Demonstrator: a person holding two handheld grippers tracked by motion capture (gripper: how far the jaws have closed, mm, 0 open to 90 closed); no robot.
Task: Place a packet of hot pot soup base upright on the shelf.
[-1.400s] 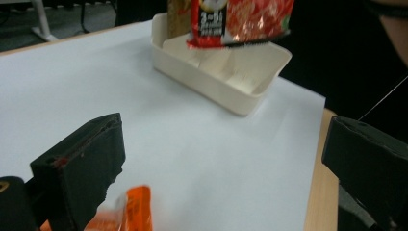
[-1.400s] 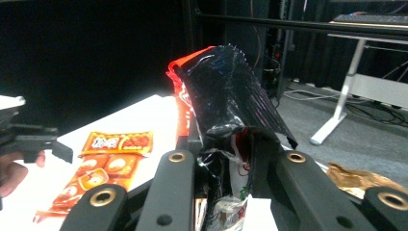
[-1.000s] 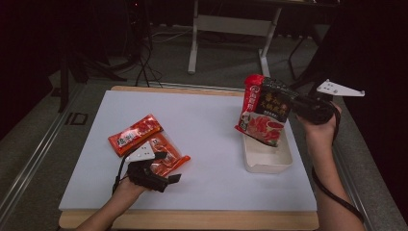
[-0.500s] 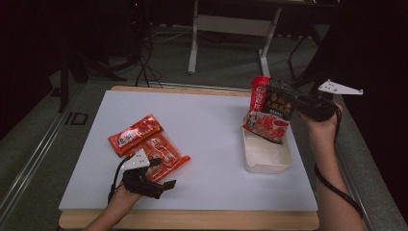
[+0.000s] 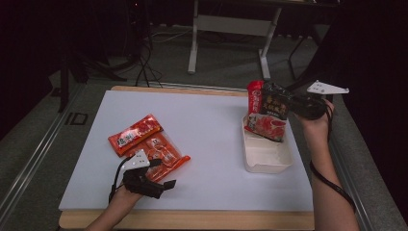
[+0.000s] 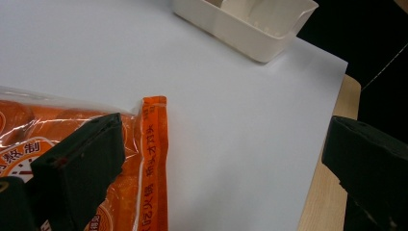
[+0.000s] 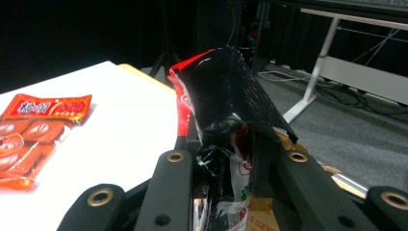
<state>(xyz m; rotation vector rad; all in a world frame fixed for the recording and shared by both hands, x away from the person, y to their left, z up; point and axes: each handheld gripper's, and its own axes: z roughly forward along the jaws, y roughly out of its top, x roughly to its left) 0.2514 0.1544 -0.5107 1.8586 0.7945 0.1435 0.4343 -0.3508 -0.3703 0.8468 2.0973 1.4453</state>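
Three snack packets and one cream tray (image 5: pixel 267 156) are here. Two orange packets (image 5: pixel 144 142) with Chinese print, too small to read, lie at the worktop (image 5: pixel 207 125) left. The left tongs (image 5: pixel 161 180) stand open beside them. The right tongs (image 5: pixel 288 103) clamp the red-black packet (image 5: pixel 267 111) above the tray. The worktop middle is free.

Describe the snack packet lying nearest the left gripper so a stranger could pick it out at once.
Start at the white table sheet and go to its near left part, where two orange-red packets lie side by side. The one wanted is the clear-fronted orange packet beside the left gripper. Unlike the opaque red-orange packet behind it, it shows separate round pieces through its film.
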